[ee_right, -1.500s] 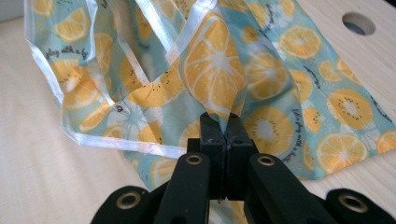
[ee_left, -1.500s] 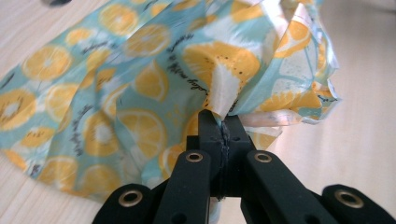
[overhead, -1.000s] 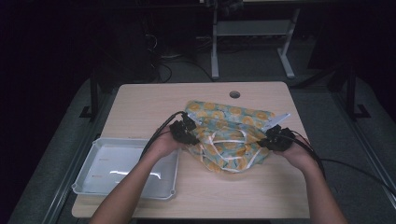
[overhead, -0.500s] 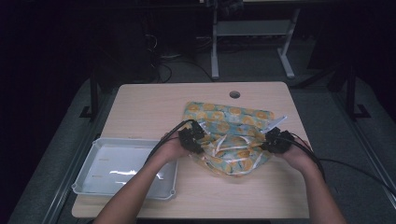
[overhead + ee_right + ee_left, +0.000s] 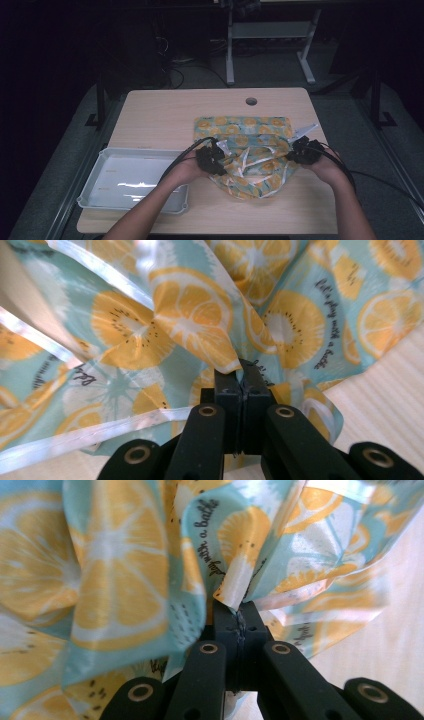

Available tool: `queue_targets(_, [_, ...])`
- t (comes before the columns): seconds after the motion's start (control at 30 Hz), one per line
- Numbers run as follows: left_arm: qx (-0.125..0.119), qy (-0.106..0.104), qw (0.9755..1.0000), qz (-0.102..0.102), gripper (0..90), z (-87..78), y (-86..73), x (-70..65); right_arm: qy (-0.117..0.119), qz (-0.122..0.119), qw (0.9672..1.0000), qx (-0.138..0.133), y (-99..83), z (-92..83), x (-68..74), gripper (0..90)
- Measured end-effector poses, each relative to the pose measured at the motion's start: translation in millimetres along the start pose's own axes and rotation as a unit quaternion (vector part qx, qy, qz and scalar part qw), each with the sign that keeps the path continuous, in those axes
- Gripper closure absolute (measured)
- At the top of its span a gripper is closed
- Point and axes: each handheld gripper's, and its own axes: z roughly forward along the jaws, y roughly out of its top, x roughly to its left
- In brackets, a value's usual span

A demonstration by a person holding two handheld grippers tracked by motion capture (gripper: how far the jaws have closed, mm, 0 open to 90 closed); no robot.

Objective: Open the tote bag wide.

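Wooden table (image 5: 160, 115), tray (image 5: 95, 192) at its left; left gripper (image 5: 212, 159) and right gripper (image 5: 303, 150) each clamp the cloth (image 5: 250, 135) (lemon-printed, bunched between them)

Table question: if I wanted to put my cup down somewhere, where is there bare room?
The table is bare along its far left, beyond the grey tray, and along the near edge right of the tray. A thin strip lies around the round hole. The middle right is crowded: the lemon-print cloth and both grippers, left and right.
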Motion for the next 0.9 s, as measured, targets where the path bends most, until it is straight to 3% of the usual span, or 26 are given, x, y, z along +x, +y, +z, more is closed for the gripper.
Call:
queue_targets(0.1, [-0.03, -0.006, 0.9995, 0.001, 89.9, -20.6, 1.5, -0.4, -0.001, 0.0, 0.9999, -0.015, 0.6, -10.3, 0.6, 88.6])
queue_targets(0.2, [-0.073, -0.011, 0.9972, -0.009, 90.0, -40.0, 2.1, 0.4, -0.005, -0.004, 0.9996, -0.027, 3.5, -22.6, 1.2, 88.6])
queue_targets(0.43, [-0.11, 0.013, 0.9937, -0.02, 89.9, -72.4, 6.6, 18.7, -0.003, -0.005, 0.998, -0.064, 19.2, -41.3, -3.1, 88.6])
queue_targets(0.7, [-0.134, 0.037, 0.9873, -0.078, 89.8, -73.0, 8.2, 61.8, -0.009, 0.001, 0.9975, -0.07, 42.2, -35.4, -21.0, 88.5])
queue_targets(0.87, [-0.151, 0.061, 0.9785, -0.127, 89.7, -61.9, 5.0, 87.6, -0.015, 0.014, 0.9974, -0.069, 54.1, -19.6, -32.9, 88.5])
queue_targets(0.9, [-0.146, 0.067, 0.9782, -0.132, 89.7, -59.3, 4.9, 91.7, -0.018, 0.018, 0.9974, -0.067, 56.7, -15.7, -34.5, 88.5])
